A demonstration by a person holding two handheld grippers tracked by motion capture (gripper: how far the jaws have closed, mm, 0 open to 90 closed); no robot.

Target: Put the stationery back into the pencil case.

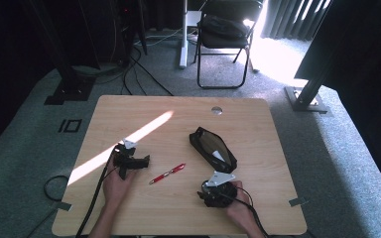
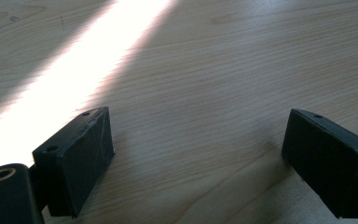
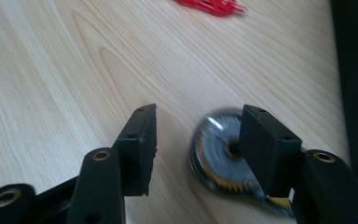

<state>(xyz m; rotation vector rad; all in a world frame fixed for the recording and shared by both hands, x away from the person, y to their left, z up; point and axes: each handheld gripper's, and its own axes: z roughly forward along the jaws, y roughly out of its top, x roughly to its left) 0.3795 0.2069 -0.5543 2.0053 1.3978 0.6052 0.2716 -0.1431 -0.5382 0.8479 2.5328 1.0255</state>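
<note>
A red pen [image 1: 167,173] lies on the wooden table [image 1: 258,124], between my two grippers. To its right an open black pencil case [image 1: 212,148] lies at a slant. My left gripper [image 1: 138,161] rests on the table left of the pen. Its jaws stand wide apart over bare wood [image 2: 198,119]. My right gripper [image 1: 214,192] is near the front edge, just below the case. It [image 3: 199,116] is open, with a round clear correction tape dispenser [image 3: 214,149] lying on the table partly behind its right jaw, not gripped. The pen [image 3: 212,5] and case [image 3: 356,70] show beyond.
A bright stripe of sunlight [image 1: 129,141] crosses the table's left half. A round cable hole [image 1: 217,110] sits near the far edge. Behind the table stand a black folding chair [image 1: 225,34] and dark stands with cables on the carpet.
</note>
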